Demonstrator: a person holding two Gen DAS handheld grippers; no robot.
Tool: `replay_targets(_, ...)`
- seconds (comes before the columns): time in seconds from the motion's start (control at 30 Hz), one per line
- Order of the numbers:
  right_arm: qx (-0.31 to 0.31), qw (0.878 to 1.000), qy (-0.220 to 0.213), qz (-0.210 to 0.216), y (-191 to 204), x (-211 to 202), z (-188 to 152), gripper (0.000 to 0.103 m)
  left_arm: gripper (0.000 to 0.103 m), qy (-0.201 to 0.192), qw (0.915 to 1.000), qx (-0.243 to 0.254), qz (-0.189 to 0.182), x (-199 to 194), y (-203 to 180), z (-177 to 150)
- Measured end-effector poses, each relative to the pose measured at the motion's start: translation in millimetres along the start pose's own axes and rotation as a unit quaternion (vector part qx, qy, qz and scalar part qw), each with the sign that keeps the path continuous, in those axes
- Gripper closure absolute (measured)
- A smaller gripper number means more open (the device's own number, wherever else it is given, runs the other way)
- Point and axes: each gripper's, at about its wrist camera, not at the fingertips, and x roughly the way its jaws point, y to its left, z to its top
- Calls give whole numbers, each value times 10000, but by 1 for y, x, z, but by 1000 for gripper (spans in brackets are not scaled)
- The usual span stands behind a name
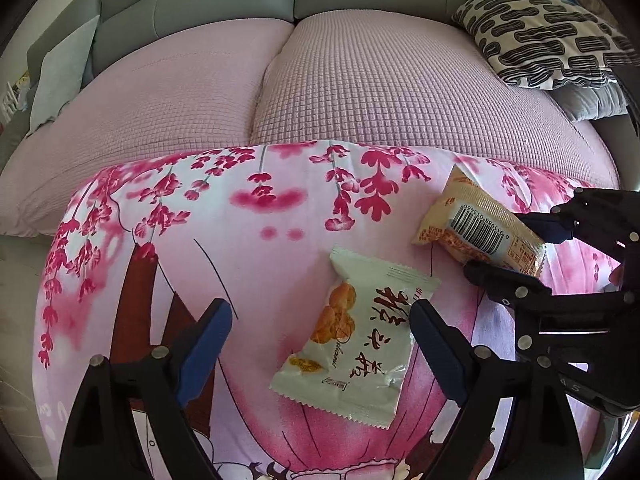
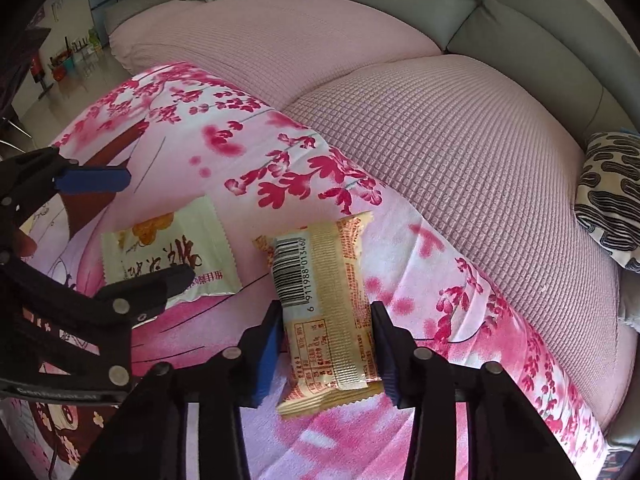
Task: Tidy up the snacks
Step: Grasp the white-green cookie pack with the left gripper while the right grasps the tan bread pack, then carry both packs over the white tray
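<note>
Two snack packets lie on a pink floral cloth (image 1: 240, 248). The white packet (image 1: 352, 344) with orange pictures sits between the wide-apart fingers of my left gripper (image 1: 320, 344), which is open; its right pad is at the packet's edge and its left pad stands well clear. The yellow packet (image 2: 320, 280), barcode side up, is clamped across its width by my right gripper (image 2: 328, 344), shut on it. The left wrist view shows the yellow packet (image 1: 472, 220) and the right gripper (image 1: 524, 252) at the right. In the right wrist view, the white packet (image 2: 172, 248) and the left gripper (image 2: 128, 236) lie at the left.
The cloth (image 2: 440, 320) covers a surface in front of a sofa with pink quilted seat cushions (image 1: 360, 80) and grey-green backs. A black-and-white patterned pillow (image 1: 552, 36) lies at the sofa's right end. A pale blue cushion (image 1: 60, 80) leans at the left.
</note>
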Motion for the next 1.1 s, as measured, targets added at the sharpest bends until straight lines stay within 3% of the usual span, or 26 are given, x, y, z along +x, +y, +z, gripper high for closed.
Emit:
replay_targets(0.2, 199, 9998, 29, 64, -9, -6, -12, 63, 29, 42, 9999, 128, -109, 5, -12, -2)
replay_targets(0.37, 346, 9993, 55, 118, -11, -10, -21, 63, 49, 28, 9997, 193, -160, 3, -22, -6)
replay_targets(0.5, 409, 9991, 47, 120, -9, -15, -30, 63, 50, -46, 9998, 199, -21, 3, -28, -10)
replay_targets(0.7, 547, 9984, -81, 147, -3, -34, -47, 64, 50, -77, 9998, -118, -111, -6, -23, -22)
replay_targets(1.1, 1390, 9881, -482, 438, 5, -81, -92, 64, 50, -584, 9939, -901, -250, -68, -27, -64)
